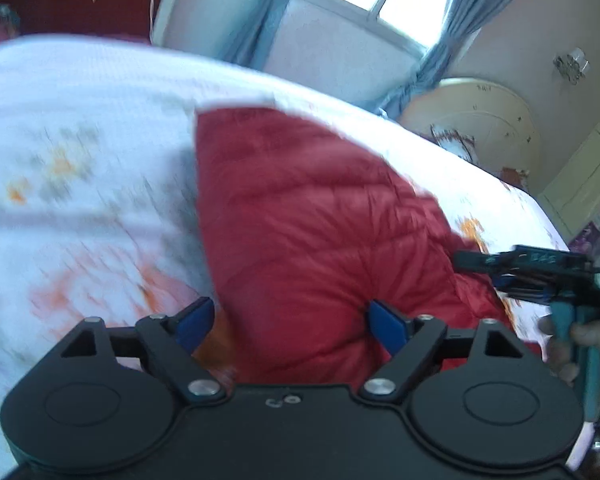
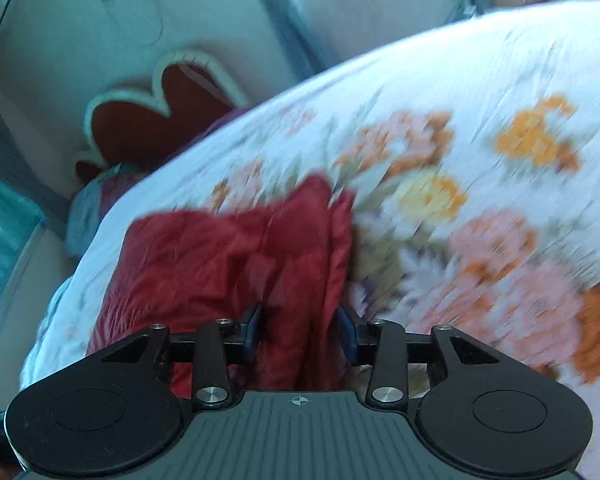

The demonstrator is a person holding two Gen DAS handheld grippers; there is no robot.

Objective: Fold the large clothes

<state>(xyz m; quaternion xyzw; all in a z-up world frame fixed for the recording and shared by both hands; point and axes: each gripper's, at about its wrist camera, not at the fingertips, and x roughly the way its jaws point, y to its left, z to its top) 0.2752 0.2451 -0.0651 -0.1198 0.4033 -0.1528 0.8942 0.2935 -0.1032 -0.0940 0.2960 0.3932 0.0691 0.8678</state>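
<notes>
- My left gripper (image 1: 290,322) is spread wide, gripping nothing, at the near edge of the red quilted jacket (image 1: 300,216).
- My right gripper (image 2: 300,330) straddles a jacket fold; I cannot tell whether its pads press.
- The jacket lies on the floral bedspread (image 1: 80,168), running away from me.

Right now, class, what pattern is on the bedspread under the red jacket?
White bedspread with orange, pink and yellow flowers; clearest in the right wrist view.

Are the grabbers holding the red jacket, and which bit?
Left gripper is open, holding nothing. A fold of the red jacket sits between the right gripper pads; a grip cannot be told.
</notes>
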